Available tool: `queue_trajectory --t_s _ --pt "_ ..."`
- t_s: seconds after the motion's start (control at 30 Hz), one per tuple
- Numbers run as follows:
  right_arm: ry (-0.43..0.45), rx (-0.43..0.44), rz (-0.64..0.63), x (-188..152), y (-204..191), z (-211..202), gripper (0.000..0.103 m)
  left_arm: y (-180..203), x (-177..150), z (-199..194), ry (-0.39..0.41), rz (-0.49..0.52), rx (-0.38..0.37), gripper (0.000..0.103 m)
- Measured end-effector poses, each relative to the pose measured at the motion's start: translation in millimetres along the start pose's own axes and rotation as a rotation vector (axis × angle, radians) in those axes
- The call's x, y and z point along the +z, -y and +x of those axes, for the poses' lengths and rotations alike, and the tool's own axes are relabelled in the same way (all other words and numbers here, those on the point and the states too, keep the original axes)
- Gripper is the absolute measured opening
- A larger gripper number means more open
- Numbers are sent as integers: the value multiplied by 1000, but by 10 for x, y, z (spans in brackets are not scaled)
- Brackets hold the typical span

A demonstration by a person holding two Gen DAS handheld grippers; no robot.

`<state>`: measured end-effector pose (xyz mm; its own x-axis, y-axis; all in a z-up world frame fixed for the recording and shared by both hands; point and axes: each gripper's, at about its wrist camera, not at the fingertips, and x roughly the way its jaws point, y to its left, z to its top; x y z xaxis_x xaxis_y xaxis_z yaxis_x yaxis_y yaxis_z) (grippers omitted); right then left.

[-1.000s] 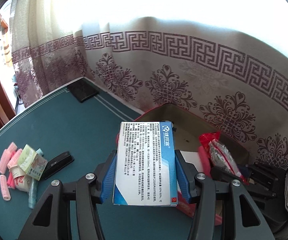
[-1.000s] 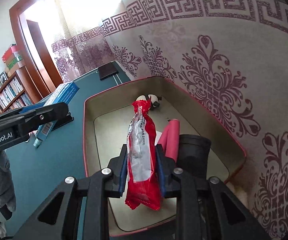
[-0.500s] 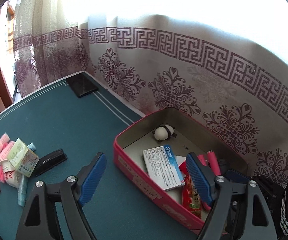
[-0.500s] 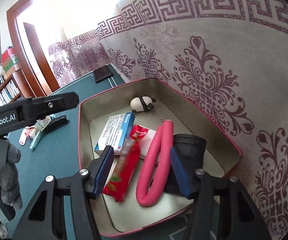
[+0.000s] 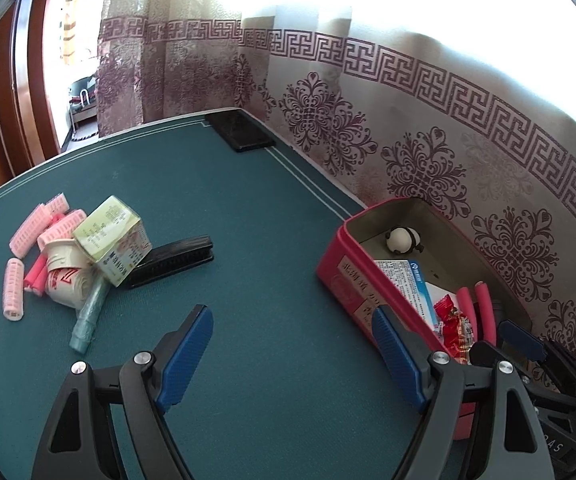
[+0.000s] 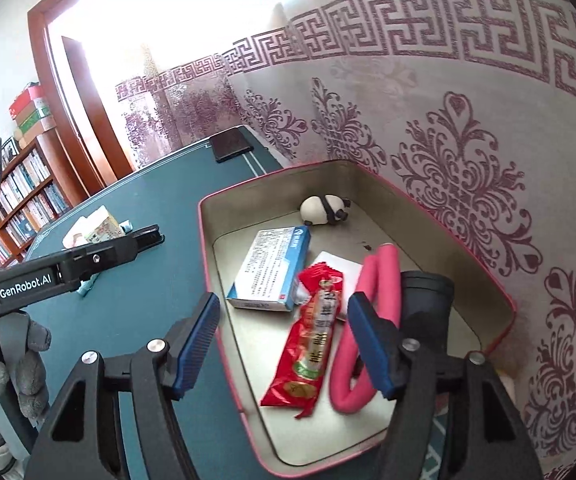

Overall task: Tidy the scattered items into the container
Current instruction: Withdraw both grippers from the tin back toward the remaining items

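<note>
The red tin [image 5: 342, 276] [image 6: 207, 240] stands by the patterned curtain. In it lie a blue-and-white box [image 6: 269, 268] [image 5: 406, 280], a red snack packet [image 6: 312, 336] [image 5: 454, 330], a pink foam tube [image 6: 372, 312], a panda toy [image 6: 324, 209] [image 5: 403, 239] and a black cylinder [image 6: 428, 300]. My left gripper [image 5: 292, 352] is open and empty above the green table, left of the tin. My right gripper [image 6: 283, 344] is open and empty above the tin's near end. A pile lies at the left: pink hair rollers [image 5: 27, 226], a green box [image 5: 113, 240], a paper cup [image 5: 65, 272], a teal tube [image 5: 87, 314], a black comb [image 5: 171, 258].
A black flat case [image 5: 239, 132] [image 6: 229, 144] lies at the table's far corner. The curtain hangs right behind the tin. A bookshelf [image 6: 27, 192] and a wooden door frame stand beyond the table. The left gripper's body [image 6: 59, 268] shows in the right wrist view.
My left gripper let go of the blue-and-white box into the tin and swung left. My right gripper dropped the red snack packet into the tin. Both stand open.
</note>
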<state>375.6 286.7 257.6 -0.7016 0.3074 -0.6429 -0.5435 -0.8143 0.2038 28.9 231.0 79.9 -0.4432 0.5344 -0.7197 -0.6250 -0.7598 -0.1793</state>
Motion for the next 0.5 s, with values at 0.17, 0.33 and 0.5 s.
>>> queue_trajectory --t_s 0.17,0.33,0.5 --pt "-4 18 -17 3 -156 21 71 -341 -140 -70 -6 -58 42 83" --pt "-4 52 -56 30 -387 55 71 -738 -274 -159 3 -129 111 83" --pt "-12 90 -102 40 -641 103 71 -1148 -453 -183 -19 -221 157 83"
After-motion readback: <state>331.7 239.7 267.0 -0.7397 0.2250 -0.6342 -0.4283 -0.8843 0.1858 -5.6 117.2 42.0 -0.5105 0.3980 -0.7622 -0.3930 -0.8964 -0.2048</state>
